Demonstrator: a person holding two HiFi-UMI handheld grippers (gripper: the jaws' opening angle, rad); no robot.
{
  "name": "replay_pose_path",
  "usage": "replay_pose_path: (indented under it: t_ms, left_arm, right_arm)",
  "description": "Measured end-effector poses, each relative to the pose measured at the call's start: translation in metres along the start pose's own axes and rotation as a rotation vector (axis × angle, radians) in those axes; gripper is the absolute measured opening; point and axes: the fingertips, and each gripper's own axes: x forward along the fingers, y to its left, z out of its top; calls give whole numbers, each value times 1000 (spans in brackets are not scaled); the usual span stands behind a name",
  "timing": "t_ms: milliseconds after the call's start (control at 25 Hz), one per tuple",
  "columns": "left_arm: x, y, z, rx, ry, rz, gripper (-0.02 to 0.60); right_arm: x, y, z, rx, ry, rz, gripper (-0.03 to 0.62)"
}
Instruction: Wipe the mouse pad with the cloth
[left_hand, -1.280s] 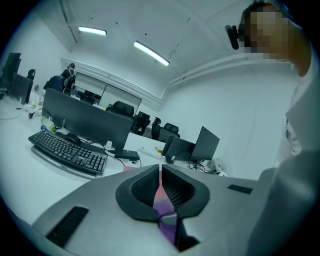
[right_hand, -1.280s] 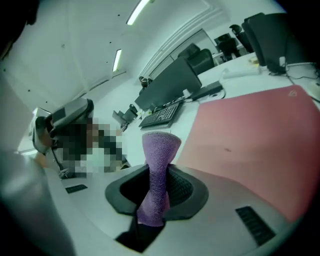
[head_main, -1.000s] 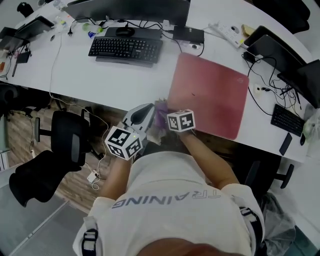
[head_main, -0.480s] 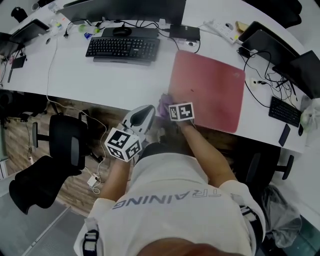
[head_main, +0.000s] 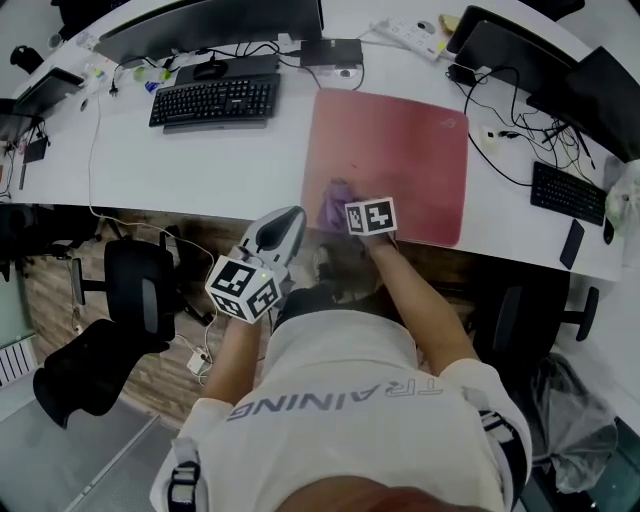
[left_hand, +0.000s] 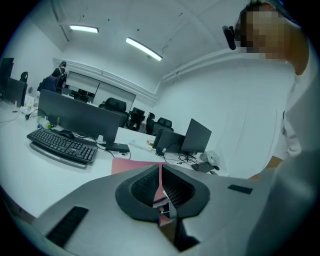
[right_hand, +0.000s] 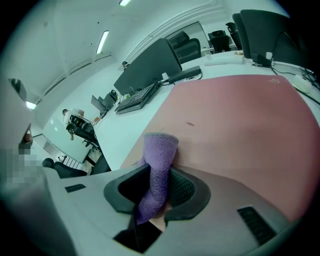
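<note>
Right gripper (right_hand: 161, 175): fingers clamped on purple cloth (head_main: 334, 200), at near-left corner of red mouse pad (head_main: 400, 140) on white counter (head_main: 200, 160). Left gripper (left_hand: 160, 172): fingers together, empty, at counter's near edge.

White bench (head_main: 150, 160), long and curved. Laid directly on it: red mouse pad (head_main: 400, 130) at the front edge; black keyboard (head_main: 213, 100) to its left; monitor (head_main: 210, 25) behind; power strip (head_main: 410, 38); smaller keyboard (head_main: 567, 192) far right, with a dark slab (head_main: 571, 243) beside it, possibly a phone.
</note>
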Motion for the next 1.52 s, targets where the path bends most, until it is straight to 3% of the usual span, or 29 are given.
replay_pose_path:
  t_ms: [160, 280, 640, 1160, 1520]
  left_arm:
    - [14, -31, -8, 0, 6, 4, 32]
    - [23, -52, -14, -1, 9, 3, 32]
    - [47, -102, -21, 10, 0, -21, 32]
    - [81, -156, -22, 30, -25, -94, 32]
    - [89, -165, -16, 42, -29, -132, 34]
  right_arm:
    - [-26, -37, -9, 20, -1, -9, 137]
    - [-46, -59, -16, 18, 1, -7, 102]
    - [-98, -119, -36, 65, -33, -50, 98]
    - [-190, -227, -74, 194, -89, -209, 98]
    - [-236, -275, -96, 232, -96, -342, 89]
